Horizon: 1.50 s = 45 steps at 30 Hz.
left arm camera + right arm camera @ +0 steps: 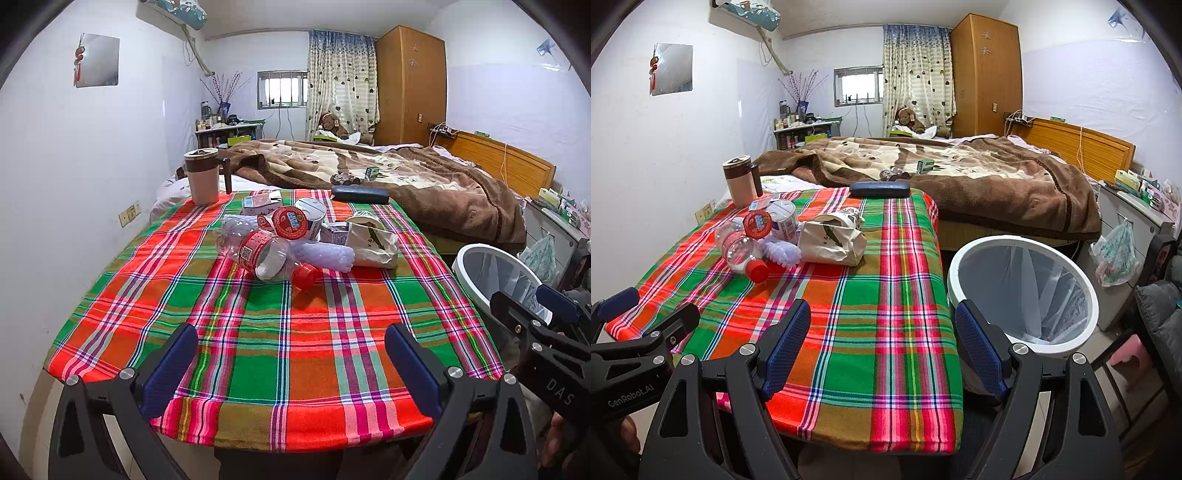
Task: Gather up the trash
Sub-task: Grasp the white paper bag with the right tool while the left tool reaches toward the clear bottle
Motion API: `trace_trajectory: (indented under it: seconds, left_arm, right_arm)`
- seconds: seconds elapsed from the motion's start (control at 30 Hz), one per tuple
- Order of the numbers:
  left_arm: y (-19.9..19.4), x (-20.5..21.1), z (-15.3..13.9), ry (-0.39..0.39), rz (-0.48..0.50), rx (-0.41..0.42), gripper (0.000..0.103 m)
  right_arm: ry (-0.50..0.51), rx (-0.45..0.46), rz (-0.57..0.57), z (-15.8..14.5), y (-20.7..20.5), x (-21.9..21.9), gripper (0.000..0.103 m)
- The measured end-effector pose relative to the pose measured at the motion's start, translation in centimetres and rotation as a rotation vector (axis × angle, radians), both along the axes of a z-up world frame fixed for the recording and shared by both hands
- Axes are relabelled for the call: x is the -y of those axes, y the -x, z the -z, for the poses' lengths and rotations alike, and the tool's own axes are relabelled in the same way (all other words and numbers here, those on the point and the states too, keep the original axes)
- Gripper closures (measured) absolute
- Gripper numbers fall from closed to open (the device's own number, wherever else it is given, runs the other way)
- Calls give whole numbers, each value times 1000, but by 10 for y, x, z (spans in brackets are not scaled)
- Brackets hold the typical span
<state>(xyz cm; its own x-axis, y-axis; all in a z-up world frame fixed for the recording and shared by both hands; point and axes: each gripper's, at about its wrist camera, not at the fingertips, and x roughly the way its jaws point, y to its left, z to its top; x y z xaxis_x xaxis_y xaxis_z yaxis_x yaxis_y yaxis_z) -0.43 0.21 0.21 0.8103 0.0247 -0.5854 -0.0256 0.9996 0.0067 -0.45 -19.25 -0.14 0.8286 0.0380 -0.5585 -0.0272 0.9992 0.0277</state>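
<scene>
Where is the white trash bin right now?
In the right wrist view, the white trash bin stands on the floor right of the plaid-covered table, near the bed.

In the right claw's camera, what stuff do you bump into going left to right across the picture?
Pink mug → bottle with the red cap → paper bag → black case → white trash bin → plastic bag hanging at the far right.

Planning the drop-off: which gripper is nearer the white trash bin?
Right. The right gripper hangs at the table edge beside the white trash bin; the left gripper is farther along that edge.
</scene>
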Motion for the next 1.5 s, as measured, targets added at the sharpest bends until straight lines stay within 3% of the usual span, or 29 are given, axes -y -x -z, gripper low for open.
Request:
trace_trajectory:
  seconds: [0.2,0.3,0.43,0.6,0.9,1.3,1.5]
  left_arm:
    - [-2,-4,0,9,4,-5,1]
    - [-13,-16,5,62,16,-34,1]
    - [-36,-35,11,124,38,-69,1]
    - [-69,-52,18,73,0,-95,2]
    - [-126,-89,18,178,-35,-121,2]
    - [-188,-93,33,302,-52,-207,2]
    - [-203,-83,41,282,-51,-245,2]
  right_arm:
    - [-7,-8,-14,1,-3,0,21]
    - [-23,5,-38,3,-12,-1,21]
    - [-5,-16,-81,14,-43,-7,21]
    - [-12,-55,-108,21,-83,-9,21]
    - [-3,-110,-241,27,-142,-26,21]
    - [-18,-144,-378,36,-178,-33,21]
    - [-77,-208,-454,45,-182,-31,21]
